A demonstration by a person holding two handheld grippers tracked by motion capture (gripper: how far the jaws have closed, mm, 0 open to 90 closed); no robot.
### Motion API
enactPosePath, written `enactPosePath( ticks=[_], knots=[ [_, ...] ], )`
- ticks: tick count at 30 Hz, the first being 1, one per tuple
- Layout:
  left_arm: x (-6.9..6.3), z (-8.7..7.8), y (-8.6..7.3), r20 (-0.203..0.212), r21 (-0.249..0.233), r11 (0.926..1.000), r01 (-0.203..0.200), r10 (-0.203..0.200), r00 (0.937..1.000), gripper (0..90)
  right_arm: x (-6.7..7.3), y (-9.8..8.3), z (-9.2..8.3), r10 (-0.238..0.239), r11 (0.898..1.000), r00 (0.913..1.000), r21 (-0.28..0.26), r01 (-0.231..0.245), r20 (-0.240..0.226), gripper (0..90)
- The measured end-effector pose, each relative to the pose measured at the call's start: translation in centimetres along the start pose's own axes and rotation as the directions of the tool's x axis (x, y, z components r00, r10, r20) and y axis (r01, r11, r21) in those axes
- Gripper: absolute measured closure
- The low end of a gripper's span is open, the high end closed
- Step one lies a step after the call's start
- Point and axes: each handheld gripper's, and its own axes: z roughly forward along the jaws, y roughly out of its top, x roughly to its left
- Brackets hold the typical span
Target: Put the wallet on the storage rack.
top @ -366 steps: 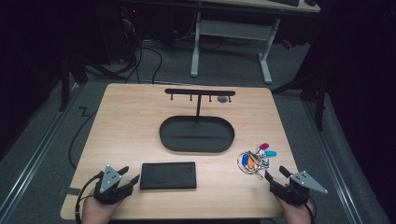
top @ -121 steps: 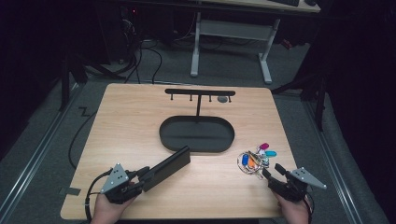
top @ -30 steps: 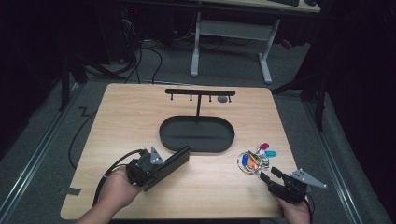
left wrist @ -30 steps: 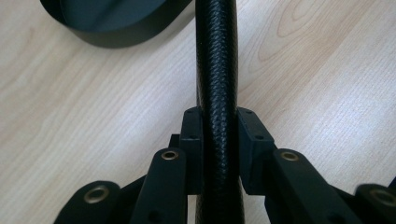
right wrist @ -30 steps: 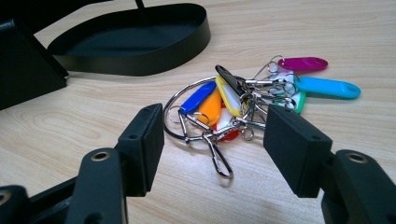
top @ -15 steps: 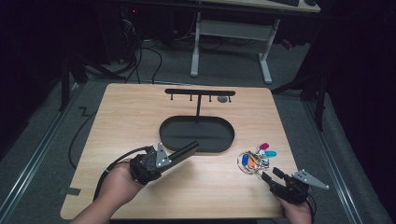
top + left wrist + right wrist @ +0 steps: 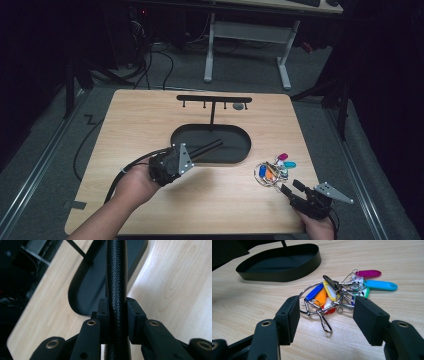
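On the pale wooden table (image 7: 150, 120) in a dark room, the left gripper (image 7: 172, 162) pinched a flat black leather wallet (image 7: 116, 277) edge-up near the picture's middle, likely to drop it into the black oval tray (image 7: 235, 150), while the right gripper (image 7: 295, 189) sat open by the colourful bunch of key tags (image 7: 337, 293) at lower right.

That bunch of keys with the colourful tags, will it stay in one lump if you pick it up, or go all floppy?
Probably floppy: the bunch of keys is loose tags and clips on a thin wire ring, so they would likely dangle and swing. The smooth tags may slip between the open right gripper. It looks unlikely to roll, lying flat on the table.
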Motion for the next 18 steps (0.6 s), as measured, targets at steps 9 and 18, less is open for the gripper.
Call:
enactPosePath(
  ticks=[9, 18],
  knots=[
    [0.6, 3.0, 2.1, -0.052, 0.0, 0.9894, -0.145, 0.145, 0.9881, 75.5, -0.1, 0.1, 0.0, -0.01, 1.0, 0.9999, 0.001, 0.01, 0.008, 38.9],
    [1.9, 5.6, 3.7, -0.1, -0.033, 0.9745, -0.222, 0.218, 0.9708, 75.5, 0.0, 0.1, -0.1, -0.021, 1.0, 0.9997, 0.0, 0.021, 0.011, 38.9]
  ],
)
